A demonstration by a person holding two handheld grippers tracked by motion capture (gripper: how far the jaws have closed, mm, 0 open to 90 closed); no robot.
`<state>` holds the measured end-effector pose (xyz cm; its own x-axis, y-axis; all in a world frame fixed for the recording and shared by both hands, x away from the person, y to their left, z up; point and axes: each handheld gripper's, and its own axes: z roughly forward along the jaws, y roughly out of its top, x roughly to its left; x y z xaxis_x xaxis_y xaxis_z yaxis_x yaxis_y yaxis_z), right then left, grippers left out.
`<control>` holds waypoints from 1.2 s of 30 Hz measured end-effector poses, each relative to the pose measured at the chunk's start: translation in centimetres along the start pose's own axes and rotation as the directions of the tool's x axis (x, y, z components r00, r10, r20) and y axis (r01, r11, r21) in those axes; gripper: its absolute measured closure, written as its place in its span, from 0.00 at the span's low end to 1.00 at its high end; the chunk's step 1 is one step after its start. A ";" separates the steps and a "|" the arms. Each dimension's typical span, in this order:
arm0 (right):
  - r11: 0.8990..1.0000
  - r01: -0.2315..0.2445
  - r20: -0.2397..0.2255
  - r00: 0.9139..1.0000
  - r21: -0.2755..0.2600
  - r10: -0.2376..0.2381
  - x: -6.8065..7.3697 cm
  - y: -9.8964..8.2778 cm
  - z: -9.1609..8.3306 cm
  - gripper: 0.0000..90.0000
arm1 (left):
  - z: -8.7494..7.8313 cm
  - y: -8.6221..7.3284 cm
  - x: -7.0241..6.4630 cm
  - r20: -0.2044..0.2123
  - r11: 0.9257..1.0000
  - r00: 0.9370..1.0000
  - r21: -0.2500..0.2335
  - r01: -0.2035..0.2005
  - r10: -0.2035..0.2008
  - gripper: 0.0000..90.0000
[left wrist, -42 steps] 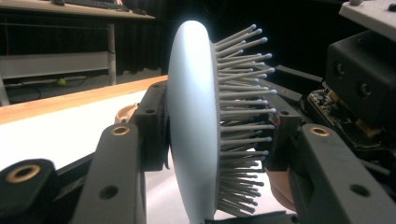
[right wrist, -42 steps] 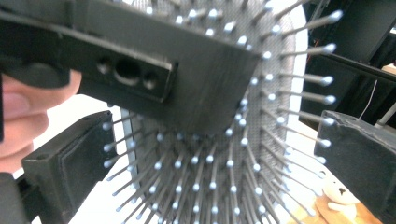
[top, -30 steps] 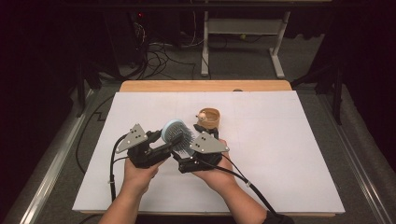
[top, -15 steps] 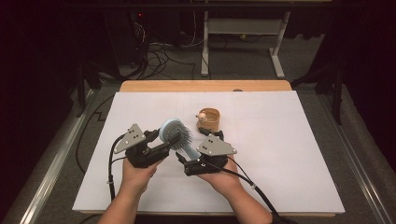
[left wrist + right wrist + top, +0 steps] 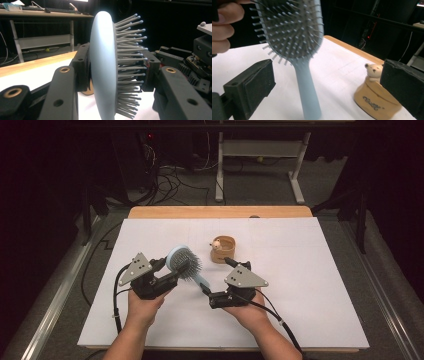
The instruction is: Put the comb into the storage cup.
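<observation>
Pale blue plastic, the hairbrush sits up off the white sheet, its round head pinched flat between the jaws of the left gripper: one pad presses the smooth back, the other bears on the bristles. The handle slopes down to the right toward the right gripper, whose jaws stand spread wide on either side of it, touching nothing. Just beyond, near the middle of the sheet, stands a small tan wooden cup with a little bear figure on its rim.

The risk, as I judge it, lies in that bristle-side grip: springy pins give under pressure, so the head could twist or slip out if the right jaws nudge the handle before they close squarely on it. A swing of the handle could also knock the cup, which stands close by.

The handle's tip is cut off at the bottom of the right gripper view, and in the high view it is hard to tell whether it rests on the sheet. The left pads are half hidden behind the brush head.
</observation>
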<state>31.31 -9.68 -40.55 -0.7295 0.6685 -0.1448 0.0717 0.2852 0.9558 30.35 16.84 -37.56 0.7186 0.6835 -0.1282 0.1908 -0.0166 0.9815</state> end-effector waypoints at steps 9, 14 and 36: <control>1.000 -0.013 0.030 0.999 0.011 0.013 -1.4 -1.3 -1.2 0.00 | -0.9 0.1 0.8 -0.025 1.000 1.000 -0.018 -0.001 0.000 0.60; 0.999 -0.019 0.047 0.999 0.026 0.018 -2.2 -2.1 -1.9 0.00 | -1.2 0.1 1.0 -0.043 1.000 0.999 -0.024 -0.008 0.007 0.60; 0.996 -0.056 0.172 0.984 0.069 0.043 -6.5 -5.9 -7.0 0.00 | -2.0 -0.1 1.9 -0.085 0.999 0.996 -0.030 -0.018 0.015 0.60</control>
<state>30.92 -20.50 -43.45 -0.5978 0.7884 -0.1453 0.1587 0.2940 0.9425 30.35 19.65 -37.67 0.6617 0.7430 -0.1007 0.1576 -0.0065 0.9875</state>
